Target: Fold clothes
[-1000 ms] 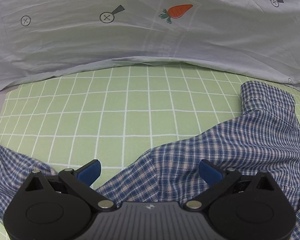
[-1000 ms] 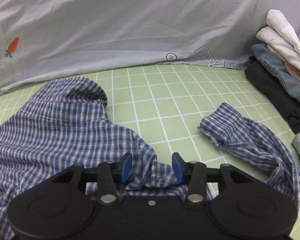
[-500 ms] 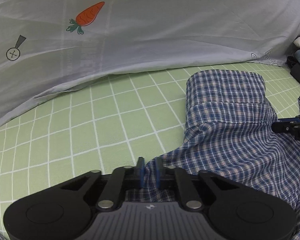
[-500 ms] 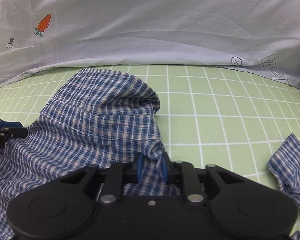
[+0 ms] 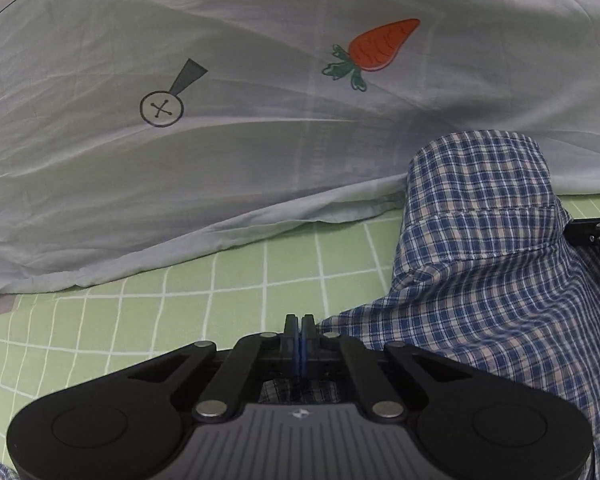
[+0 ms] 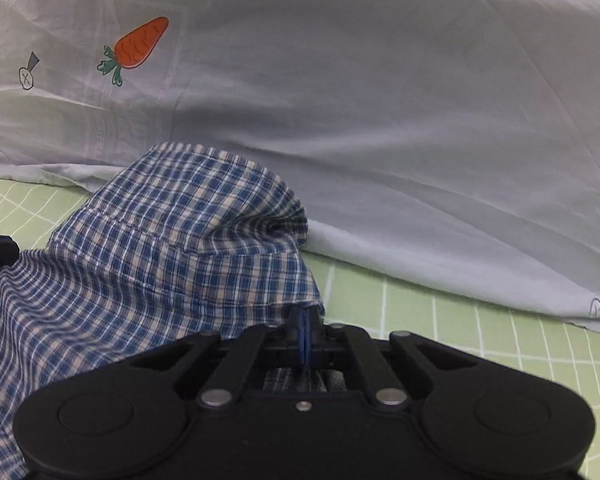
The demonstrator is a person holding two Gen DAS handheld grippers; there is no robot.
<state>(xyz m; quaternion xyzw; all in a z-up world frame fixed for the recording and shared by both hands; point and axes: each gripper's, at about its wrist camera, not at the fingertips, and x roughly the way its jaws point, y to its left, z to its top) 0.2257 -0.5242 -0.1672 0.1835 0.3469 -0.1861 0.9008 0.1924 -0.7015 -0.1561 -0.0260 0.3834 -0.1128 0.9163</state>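
left wrist view: the left gripper [image 5: 299,334] has its blue pads pressed together on an edge of the plaid shirt [image 5: 488,280], cloth showing just behind the closed jaws; the shirt spreads away to the right of the fingers over the green checked mat [image 5: 228,292], its collar end humped against the pale carrot-print sheet [image 5: 260,140]; a black tip of the other tool shows at the right border, across the shirt.

right wrist view: the right gripper [image 6: 305,330] is likewise clamped on the shirt's edge, plaid fabric caught between and behind the pads; here the shirt [image 6: 172,248] lies to the left of the fingers, collar end up against the sheet; judged from both views, the garment hangs stretched between the two grips, its span running from one gripper to the other, each hand holding its own near side.
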